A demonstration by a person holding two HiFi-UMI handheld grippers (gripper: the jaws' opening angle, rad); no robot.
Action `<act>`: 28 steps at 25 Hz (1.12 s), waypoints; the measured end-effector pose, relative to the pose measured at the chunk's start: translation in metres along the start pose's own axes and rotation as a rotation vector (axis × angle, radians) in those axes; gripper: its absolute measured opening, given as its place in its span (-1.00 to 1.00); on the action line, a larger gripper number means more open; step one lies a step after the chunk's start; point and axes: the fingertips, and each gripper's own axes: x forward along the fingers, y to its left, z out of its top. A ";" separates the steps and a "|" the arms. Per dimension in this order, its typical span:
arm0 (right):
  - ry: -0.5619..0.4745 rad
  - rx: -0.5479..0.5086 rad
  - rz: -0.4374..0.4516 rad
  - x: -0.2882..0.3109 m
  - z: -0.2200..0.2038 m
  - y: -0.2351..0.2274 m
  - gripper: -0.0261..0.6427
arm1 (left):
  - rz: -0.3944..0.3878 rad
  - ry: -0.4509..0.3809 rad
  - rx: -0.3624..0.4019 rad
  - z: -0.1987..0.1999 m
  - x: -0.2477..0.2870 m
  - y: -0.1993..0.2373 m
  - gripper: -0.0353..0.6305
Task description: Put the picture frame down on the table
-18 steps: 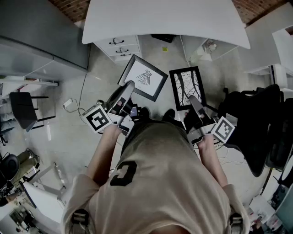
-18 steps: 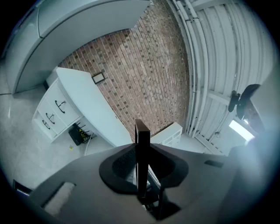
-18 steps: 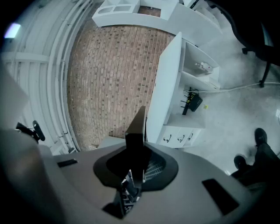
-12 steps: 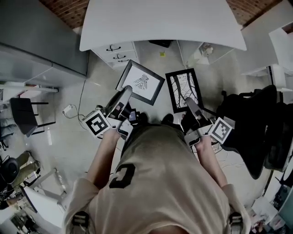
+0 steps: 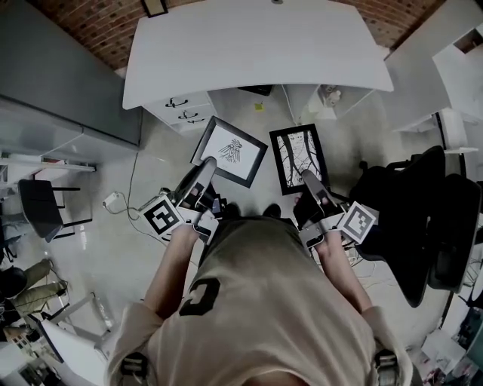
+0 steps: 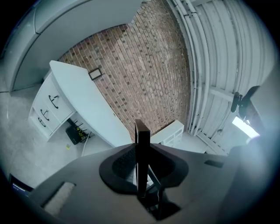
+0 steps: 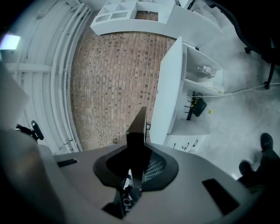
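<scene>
A person, seen from above, stands on a pale floor facing a white table [image 5: 256, 45], with a gripper in each hand. The left gripper [image 5: 205, 167] is clamped on the near edge of the left frame [image 5: 232, 149], a black frame around a white sheet with a small dark drawing. The right gripper [image 5: 309, 181] pinches the near edge of the right frame [image 5: 298, 154], which shows dark branches. Both frames are held in the air over the floor, faces up and tilted. They are short of the table and touch neither it nor each other. In each gripper view the frame shows edge-on as a dark slat squeezed between the jaws. To set a frame down well, it likely needs lifting clear of the table's near edge and carrying forward over the bare top. It should then be levelled and lowered until its back lies flat, and only then released. A thin edge grip could let a frame swing or slip. Drawers [image 5: 181, 111] sit under the table's left side and an open shelf [image 5: 328, 96] under its right. A black chair [image 5: 423, 219] crowds the person's right. A cable [image 5: 134, 162] trails on the floor at left, and a brick wall [image 5: 90, 22] lies beyond the table.
</scene>
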 end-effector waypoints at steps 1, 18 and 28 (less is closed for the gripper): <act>-0.001 -0.008 0.001 0.000 -0.001 -0.001 -0.83 | -0.009 0.002 0.009 0.000 0.001 0.000 -0.70; 0.028 0.046 0.000 -0.005 -0.002 -0.016 -0.83 | 0.026 -0.035 0.036 0.011 0.003 -0.008 -0.70; 0.094 0.056 0.017 -0.003 0.005 -0.025 -0.83 | 0.046 -0.089 0.066 0.015 -0.001 -0.012 -0.70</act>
